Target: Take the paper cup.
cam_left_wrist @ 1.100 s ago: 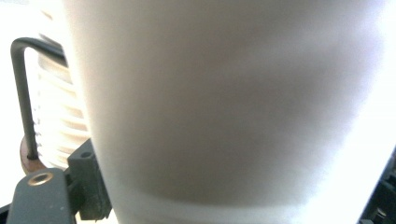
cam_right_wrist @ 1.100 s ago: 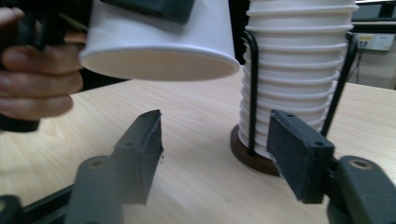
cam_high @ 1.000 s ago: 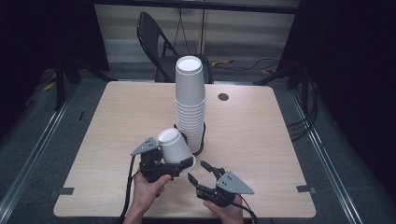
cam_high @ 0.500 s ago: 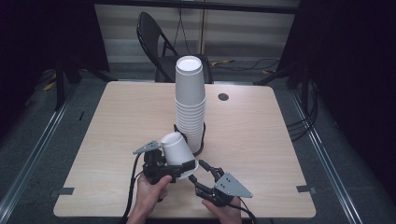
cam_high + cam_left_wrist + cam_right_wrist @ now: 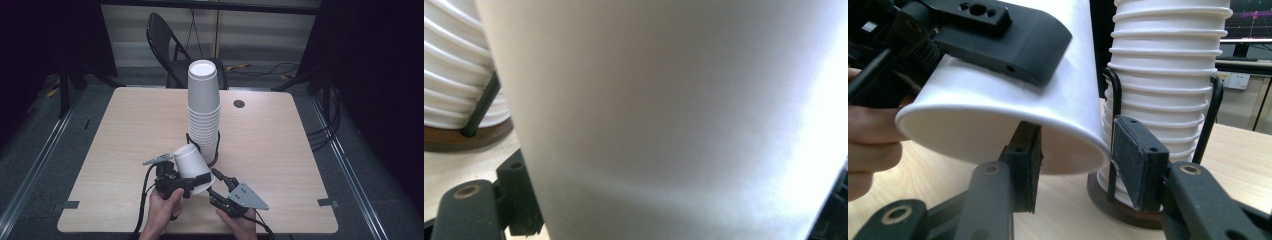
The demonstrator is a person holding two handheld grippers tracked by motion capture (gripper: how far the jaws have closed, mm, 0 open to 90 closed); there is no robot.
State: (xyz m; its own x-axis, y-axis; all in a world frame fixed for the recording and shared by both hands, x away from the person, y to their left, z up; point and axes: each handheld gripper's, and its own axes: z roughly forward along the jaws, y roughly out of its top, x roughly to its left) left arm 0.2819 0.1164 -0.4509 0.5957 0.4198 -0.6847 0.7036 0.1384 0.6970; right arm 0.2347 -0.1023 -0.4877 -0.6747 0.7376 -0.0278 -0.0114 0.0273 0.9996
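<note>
High view: left claw (image 5: 192, 182) clamps a tilted paper cup (image 5: 191, 162); right claw (image 5: 220, 181), closing, straddles its rim.

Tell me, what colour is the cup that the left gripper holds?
Plain white cup, best in the right gripper view.

One loose paper cup (image 5: 189, 161) tilting between two grippers, left (image 5: 172, 181) and right (image 5: 220, 181); one tall cup stack (image 5: 203, 112) standing in one holder (image 5: 216, 159); one table (image 5: 125, 125); one folding chair (image 5: 165, 42) waiting behind.
</note>
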